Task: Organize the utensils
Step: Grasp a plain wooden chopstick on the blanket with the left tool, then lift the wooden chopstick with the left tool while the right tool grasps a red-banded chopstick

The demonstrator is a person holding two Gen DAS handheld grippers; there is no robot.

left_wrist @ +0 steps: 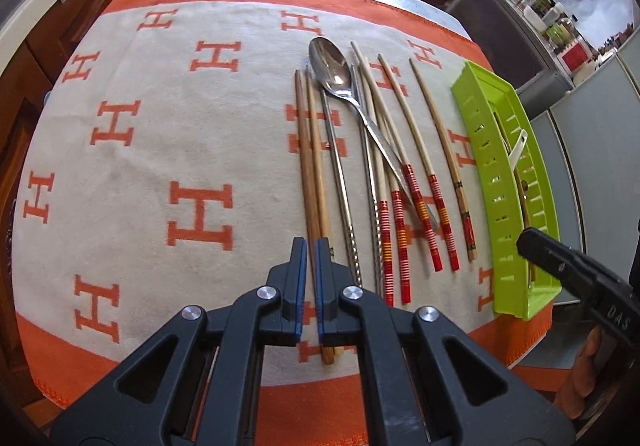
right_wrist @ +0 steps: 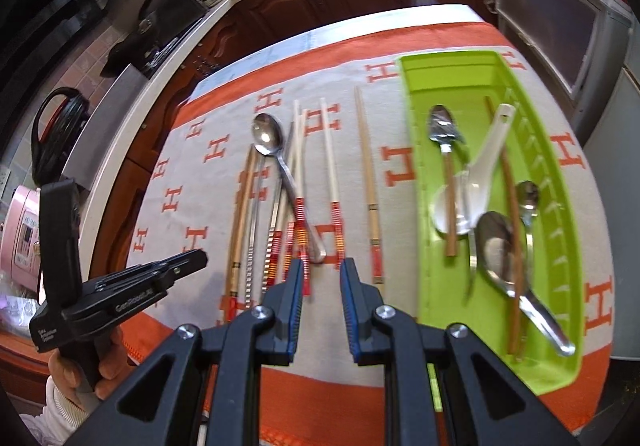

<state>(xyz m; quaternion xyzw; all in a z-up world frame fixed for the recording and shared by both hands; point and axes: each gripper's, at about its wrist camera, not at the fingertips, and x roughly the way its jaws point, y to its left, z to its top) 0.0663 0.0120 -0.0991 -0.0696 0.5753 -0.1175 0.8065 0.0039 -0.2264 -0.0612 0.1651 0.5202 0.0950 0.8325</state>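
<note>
1. The left gripper (left_wrist: 311, 246) hovers low over the near ends of a pair of plain wooden chopsticks (left_wrist: 310, 166). Its jaws stand at a narrow gap with nothing between the pads; the sticks lie on the cloth below.
2. The right gripper (right_wrist: 322, 270) is held above the near ends of the red-banded chopsticks (right_wrist: 334, 182), its jaws moderately apart and empty.
3. The utensils lie side by side on an orange-and-cream towel (left_wrist: 160, 126) printed with H shapes. From the left: the wooden pair, metal chopsticks (left_wrist: 340, 174), a steel spoon (left_wrist: 332, 66) lying slantwise across several sticks, the banded chopsticks, and one thin bamboo chopstick (left_wrist: 440, 150) nearest the tray.
4. The left wrist view shows the green tray (left_wrist: 472, 126) only from its slotted side wall, so most of its contents are hidden; a white handle (left_wrist: 519, 144) pokes up inside.
5. The right wrist view looks down into the tray (right_wrist: 460, 70): a white ceramic spoon (right_wrist: 476, 182), a small wooden-handled spoon (right_wrist: 442, 130), a large steel spoon (right_wrist: 500, 246), another metal spoon (right_wrist: 527, 194), and a long brown chopstick (right_wrist: 508, 182) across them.
6. Each view catches the other gripper at its edge; the right view also shows the hand (right_wrist: 80, 374) gripping the left tool.
</note>
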